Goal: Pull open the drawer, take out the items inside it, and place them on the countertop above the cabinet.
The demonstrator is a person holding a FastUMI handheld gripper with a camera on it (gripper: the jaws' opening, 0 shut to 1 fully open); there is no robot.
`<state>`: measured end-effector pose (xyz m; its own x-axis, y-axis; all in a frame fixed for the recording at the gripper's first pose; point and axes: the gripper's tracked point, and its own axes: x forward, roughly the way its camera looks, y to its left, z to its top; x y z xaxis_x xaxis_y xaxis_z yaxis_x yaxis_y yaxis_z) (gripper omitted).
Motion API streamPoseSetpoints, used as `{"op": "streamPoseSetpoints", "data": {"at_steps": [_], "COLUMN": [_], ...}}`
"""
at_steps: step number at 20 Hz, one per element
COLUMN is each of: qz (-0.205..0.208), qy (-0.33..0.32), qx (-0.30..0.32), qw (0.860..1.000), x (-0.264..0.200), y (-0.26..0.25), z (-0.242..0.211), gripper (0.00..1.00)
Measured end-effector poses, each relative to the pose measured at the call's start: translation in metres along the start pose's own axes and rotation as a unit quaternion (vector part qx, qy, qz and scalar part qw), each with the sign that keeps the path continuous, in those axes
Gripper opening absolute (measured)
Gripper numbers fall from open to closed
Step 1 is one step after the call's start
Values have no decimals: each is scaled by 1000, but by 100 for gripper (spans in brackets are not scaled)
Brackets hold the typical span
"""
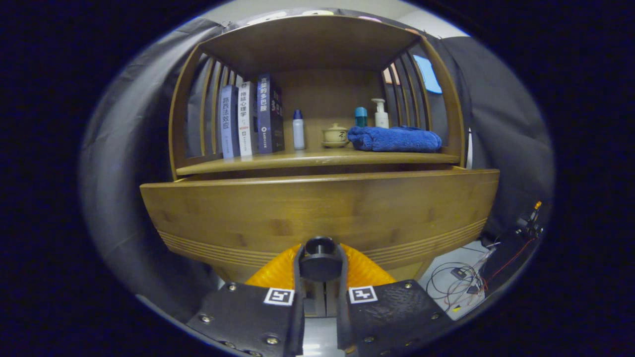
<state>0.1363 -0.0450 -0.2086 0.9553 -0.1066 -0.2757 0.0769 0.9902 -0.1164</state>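
Gripping the knob, we have the gripper clamped on it, one finger pressing each side, so the drawer can follow a straight pull toward us. The knob sits at 6 o'clock on the drawer front, low and central, which is why the fingers come in level and head-on instead of from above.

The drawer front stands forward of the cabinet, its top edge just below the countertop at 12 o'clock from the knob. We judge the drawer already partly drawn out, though from this low angle we cannot see into it, and so cannot tell what items lie inside or how many.

The countertop is where those items must go, and it is already busy. From the knob, three books stand upright at 11 o'clock, leaning on the slatted side. A small bottle stands just beside them, and a lidded cup on a saucer sits at 12 o'clock. A folded blue towel lies at 1 o'clock, with a teal-capped bottle and a pump bottle behind it. Bare wood shows along the front edge, and that strip looks to us the likeliest landing place.

Cables lie on the floor at 3 o'clock, well apart from the drawer.

As we judge it, the pull needs to run further before we let go and reach in from above.
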Motion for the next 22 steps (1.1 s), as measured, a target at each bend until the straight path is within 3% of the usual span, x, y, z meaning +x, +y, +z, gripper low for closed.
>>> {"op": "streamPoseSetpoints", "data": {"at_steps": [10, 15, 19, 22], "qz": [0, 9, 1, 18], "qy": [-8, -1, -60, -64], "qx": [6, -16, -42, -47], "qw": [1000, 1000, 997, 997], "x": [-70, -77, -98, -110], "y": [-11, -15, -18, -6], "z": [-14, -26, 17, 32], "gripper": [26, 26, 55, 75]}}
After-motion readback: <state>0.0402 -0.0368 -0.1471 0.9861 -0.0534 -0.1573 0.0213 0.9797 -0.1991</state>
